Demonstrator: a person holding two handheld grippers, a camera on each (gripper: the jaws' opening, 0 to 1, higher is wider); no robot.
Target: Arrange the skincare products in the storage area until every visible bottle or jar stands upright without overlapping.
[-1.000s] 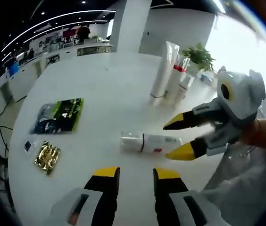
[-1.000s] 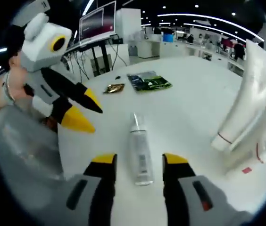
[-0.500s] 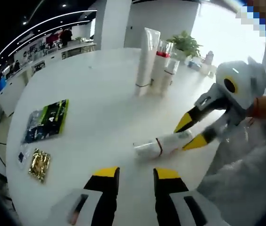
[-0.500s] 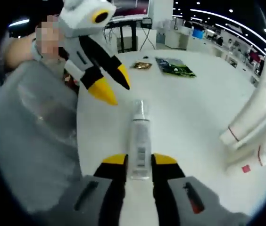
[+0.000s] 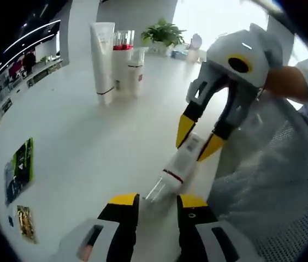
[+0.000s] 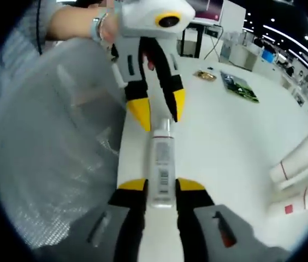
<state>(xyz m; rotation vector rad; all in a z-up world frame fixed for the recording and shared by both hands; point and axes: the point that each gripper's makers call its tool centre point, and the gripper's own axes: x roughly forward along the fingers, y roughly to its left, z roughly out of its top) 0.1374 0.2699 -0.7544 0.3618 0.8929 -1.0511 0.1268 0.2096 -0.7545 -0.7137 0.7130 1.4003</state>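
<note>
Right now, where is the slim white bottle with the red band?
The slim white bottle lies near the white table's edge, its base end between the right gripper's jaws, its cap end reaching the left gripper.

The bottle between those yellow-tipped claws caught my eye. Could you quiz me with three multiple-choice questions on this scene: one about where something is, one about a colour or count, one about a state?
1. Where is the green packet?
A. flat on the white table
B. in a claw
C. on the bottles

2. What colour are the jaw tips?
A. red
B. yellow
C. blue

3. How is the slim bottle held?
A. free on the table
B. upright in the group
C. clamped by the right gripper

Answers: 1 A, it lies flat, far across the table. 2 B, both grippers show yellow tips. 3 C, the right gripper's jaws press its base, while the left gripper is open around its cap.
</note>
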